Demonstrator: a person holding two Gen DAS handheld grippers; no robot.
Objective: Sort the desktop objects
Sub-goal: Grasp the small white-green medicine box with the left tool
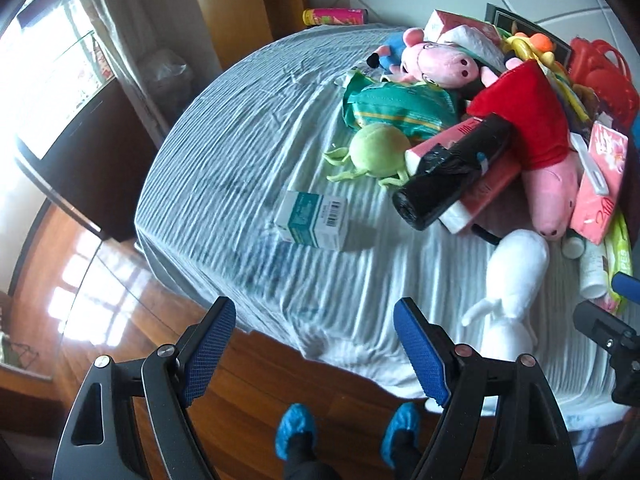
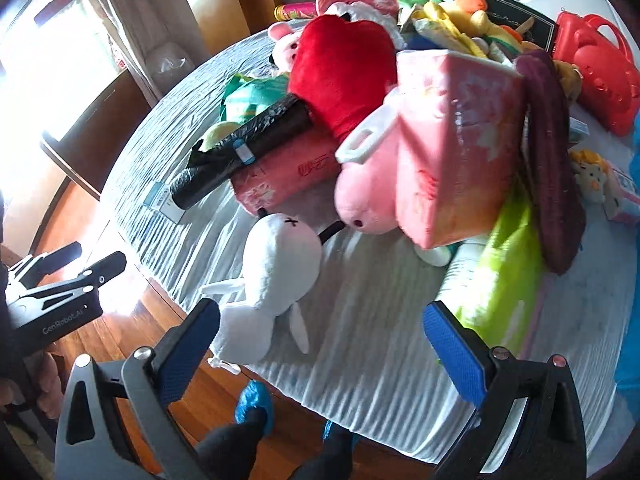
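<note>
The black bag roll (image 1: 452,172) hides part of the pink tissue box (image 1: 480,196) beneath it. The barcode box (image 2: 164,200) sits half behind that roll, its print blurred. The red plastic case (image 2: 596,80) is cut at the right edge.

Left gripper (image 1: 316,350) above near edge of table (image 1: 224,184), blue-padded fingers (image 1: 210,350) spread wide, nothing between them. Table covered in wrinkled pale striped cloth. Small white-and-teal box (image 1: 314,219) lies alone on open cloth. Beyond it, green round plush (image 1: 378,150) touching a black roll (image 1: 450,174) that rests on a pink pack (image 1: 478,190). Pink pig plush in red dress (image 1: 532,128) heaped behind. White plush (image 1: 510,280) lies near right edge. Blue shoe covers (image 1: 296,426) on wooden floor below
</note>
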